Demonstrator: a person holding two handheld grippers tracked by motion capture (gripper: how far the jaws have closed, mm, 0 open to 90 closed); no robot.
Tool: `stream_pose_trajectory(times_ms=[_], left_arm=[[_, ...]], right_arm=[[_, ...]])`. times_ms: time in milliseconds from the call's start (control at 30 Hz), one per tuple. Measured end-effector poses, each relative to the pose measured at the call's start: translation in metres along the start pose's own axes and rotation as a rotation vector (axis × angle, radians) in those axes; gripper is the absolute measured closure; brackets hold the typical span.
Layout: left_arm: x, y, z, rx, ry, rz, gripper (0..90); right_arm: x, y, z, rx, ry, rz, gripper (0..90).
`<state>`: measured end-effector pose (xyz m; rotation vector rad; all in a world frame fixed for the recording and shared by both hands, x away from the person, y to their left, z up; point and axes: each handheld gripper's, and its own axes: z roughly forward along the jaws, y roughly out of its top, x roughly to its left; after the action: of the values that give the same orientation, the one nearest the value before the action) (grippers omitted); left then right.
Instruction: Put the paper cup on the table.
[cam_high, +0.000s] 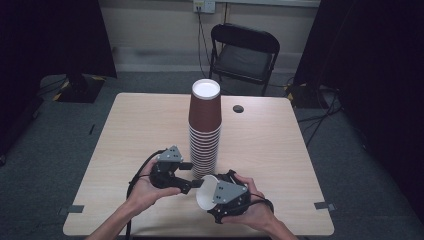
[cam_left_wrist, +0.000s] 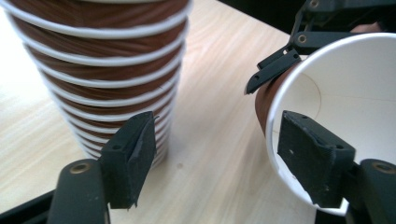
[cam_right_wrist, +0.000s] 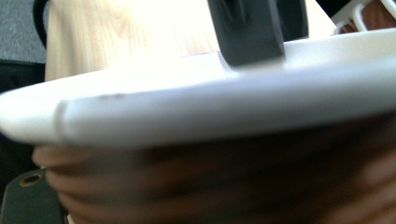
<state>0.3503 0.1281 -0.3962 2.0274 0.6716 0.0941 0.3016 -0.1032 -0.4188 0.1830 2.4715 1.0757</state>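
Table (cam_high: 135, 130): pale wood-grain laminate, smooth, matt. Stacked cups (cam_high: 205, 127): brown paper, ribbed outside, white rolled rims. Loose cup (cam_left_wrist: 336, 107), right of frame: smooth white lining. Left claw (cam_left_wrist: 229, 154) pads: black, matt, rough-edged.

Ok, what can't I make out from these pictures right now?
- Right gripper, high view: its jaws, hidden behind the loose cup.
- Right gripper view: the cup is blurred, so the grip can't be read.
- Stack, left gripper view: its top is cut off by the edge.
- Left gripper, left gripper view: whether its far jaw touches the cup's inside is unclear.
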Motion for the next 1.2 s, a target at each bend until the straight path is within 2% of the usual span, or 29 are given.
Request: stream_pose_trajectory(times_ms=[33, 67, 100, 133, 167, 200, 233, 267, 300, 333, 367, 400, 467, 567, 600, 633, 667, 700, 733, 767, 867, 967, 1000, 1033, 1167, 1200], left_arm=[[0.002, -0.001, -0.003, -0.012, 0.02, 0.001, 27.0], [0.002, -0.001, -0.003, -0.012, 0.02, 0.001, 26.2], [0.004, -0.003, -0.007, -0.03, 0.032, -0.007, 25.9], [0.004, -0.003, -0.007, -0.03, 0.032, -0.007, 25.7], [0.006, -0.007, -0.009, -0.053, 0.04, -0.005, 25.1], [0.006, -0.007, -0.009, -0.053, 0.04, -0.005, 24.9], [0.006, -0.008, -0.009, -0.053, 0.047, 0.004, 24.8], [0.006, -0.01, -0.01, -0.053, 0.059, 0.007, 24.8], [0.007, -0.013, -0.012, -0.073, 0.076, 0.019, 24.1], [0.007, -0.013, -0.012, -0.073, 0.076, 0.019, 24.1], [0.008, -0.016, -0.014, -0.081, 0.099, 0.05, 24.2], [0.008, -0.016, -0.014, -0.081, 0.099, 0.05, 24.1], [0.011, -0.022, -0.017, -0.088, 0.132, 0.056, 22.4], [0.012, -0.027, -0.019, -0.093, 0.154, 0.059, 21.2], [0.013, -0.03, -0.019, -0.094, 0.157, 0.06, 20.7], [0.015, -0.035, -0.02, -0.082, 0.174, 0.058, 19.9], [0.015, -0.035, -0.02, -0.082, 0.174, 0.058, 19.0], [0.017, -0.039, -0.019, -0.083, 0.188, 0.061, 18.7], [0.017, -0.039, -0.019, -0.083, 0.188, 0.061, 18.7], [0.017, -0.043, -0.019, -0.074, 0.183, 0.05, 18.7], [0.018, -0.047, -0.018, -0.071, 0.192, 0.042, 18.5], [0.019, -0.052, -0.02, -0.054, 0.195, 0.032, 17.3], [0.02, -0.054, -0.021, -0.055, 0.197, 0.025, 16.8], [0.021, -0.055, -0.022, -0.053, 0.202, 0.018, 16.8], [0.024, -0.06, -0.027, -0.055, 0.209, -0.009, 15.7], [0.025, -0.062, -0.029, -0.057, 0.215, -0.011, 15.6]], right_arm=[[-0.004, -0.003, -0.001, -0.006, -0.004, 0.036, 10.8], [-0.004, -0.003, -0.001, -0.006, -0.004, 0.036, 10.8], [-0.009, -0.007, -0.003, -0.021, -0.001, 0.076, 10.7], [-0.009, -0.007, -0.003, -0.021, -0.001, 0.076, 10.7], [-0.013, -0.009, -0.005, -0.032, -0.004, 0.11, 10.8], [-0.013, -0.009, -0.005, -0.032, -0.004, 0.11, 10.8], [-0.017, -0.012, -0.006, -0.044, -0.002, 0.143, 10.8], [-0.017, -0.012, -0.006, -0.044, -0.002, 0.143, 10.8], [-0.022, -0.014, -0.008, -0.058, -0.002, 0.171, 10.8], [-0.022, -0.014, -0.008, -0.058, -0.002, 0.171, 10.8], [-0.026, -0.016, -0.009, -0.074, -0.009, 0.204, 10.8], [-0.026, -0.016, -0.009, -0.074, -0.009, 0.204, 10.8], [-0.032, -0.019, -0.01, -0.09, -0.027, 0.277, 10.8], [-0.036, -0.021, -0.011, -0.09, -0.027, 0.302, 10.9], [-0.039, -0.024, -0.011, -0.095, -0.022, 0.34, 10.9], [-0.041, -0.025, -0.012, -0.098, -0.03, 0.35, 10.9], [-0.041, -0.025, -0.012, -0.098, -0.03, 0.35, 10.9], [-0.045, -0.029, -0.013, -0.111, -0.036, 0.38, 10.9], [-0.045, -0.029, -0.013, -0.111, -0.036, 0.38, 10.9], [-0.048, -0.032, -0.014, -0.116, -0.053, 0.407, 10.9], [-0.053, -0.035, -0.015, -0.129, -0.051, 0.436, 10.9], [-0.06, -0.038, -0.018, -0.129, -0.083, 0.468, 10.9], [-0.065, -0.042, -0.018, -0.131, -0.098, 0.5, 10.9], [-0.065, -0.042, -0.018, -0.131, -0.098, 0.5, 10.9], [-0.077, -0.05, -0.017, -0.141, -0.11, 0.551, 10.9], [-0.082, -0.053, -0.016, -0.14, -0.126, 0.57, 10.9]])
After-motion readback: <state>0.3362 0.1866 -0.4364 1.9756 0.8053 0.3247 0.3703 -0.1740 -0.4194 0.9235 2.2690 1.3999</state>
